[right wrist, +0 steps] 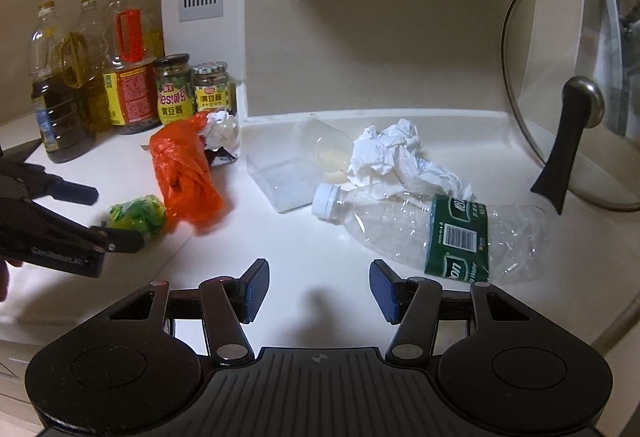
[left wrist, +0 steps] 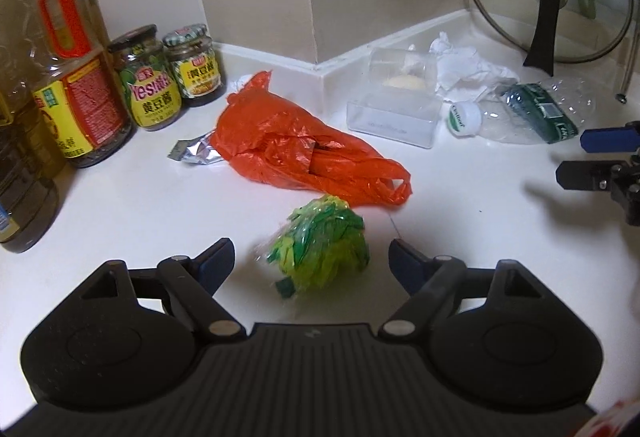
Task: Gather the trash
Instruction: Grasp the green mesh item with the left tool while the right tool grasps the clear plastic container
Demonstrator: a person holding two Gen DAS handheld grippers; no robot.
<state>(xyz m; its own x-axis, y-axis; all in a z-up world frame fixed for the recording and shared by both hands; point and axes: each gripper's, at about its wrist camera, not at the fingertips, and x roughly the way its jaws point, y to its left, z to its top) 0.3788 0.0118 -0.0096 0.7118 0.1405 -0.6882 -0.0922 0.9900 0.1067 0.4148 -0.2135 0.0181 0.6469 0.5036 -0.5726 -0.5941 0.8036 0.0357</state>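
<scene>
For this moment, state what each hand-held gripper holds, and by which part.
Nothing is held. The left hand-held gripper stands open around the green wrapper ball; the right hand-held gripper is open over bare counter.

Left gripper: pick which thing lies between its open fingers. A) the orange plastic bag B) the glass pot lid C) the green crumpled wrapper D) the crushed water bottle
C: the left gripper stands open around the green crumpled wrapper, its pads clear of it on both sides.

Taller jar [left wrist: 149, 85] label: "Yes!", "黄豆酱". Shorter jar [left wrist: 196, 71]: "黄豆酱". Crushed bottle's green label [right wrist: 459, 237]: barcode, "Water".
</scene>
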